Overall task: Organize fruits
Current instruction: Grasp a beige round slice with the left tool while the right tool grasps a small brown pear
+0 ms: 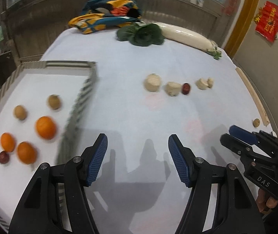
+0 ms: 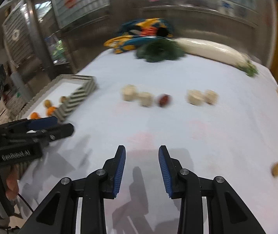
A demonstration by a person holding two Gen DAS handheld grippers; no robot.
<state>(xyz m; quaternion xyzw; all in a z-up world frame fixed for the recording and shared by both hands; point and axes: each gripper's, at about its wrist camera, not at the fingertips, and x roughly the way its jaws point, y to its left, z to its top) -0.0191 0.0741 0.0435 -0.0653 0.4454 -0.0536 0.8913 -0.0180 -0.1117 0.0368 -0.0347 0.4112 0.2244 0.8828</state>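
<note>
A low tray with a striped rim (image 1: 84,86) sits at the left and holds three oranges (image 1: 45,127), two small brown fruits (image 1: 54,102) and a dark red fruit (image 1: 3,157). On the cloth lie a dark red fruit (image 1: 186,88) (image 2: 164,100) among pale beige lumps (image 1: 152,82), and a small brown fruit (image 1: 256,122) (image 2: 277,168) near the right edge. My left gripper (image 1: 138,148) is open and empty beside the tray. My right gripper (image 2: 142,161) is open and empty over bare cloth.
At the back lie a colourful cloth bag (image 1: 107,15), leafy greens (image 1: 142,33) and a long white radish (image 1: 189,35). A wooden strip (image 1: 253,95) runs along the table's right edge. A white cloth (image 1: 131,101) covers the table.
</note>
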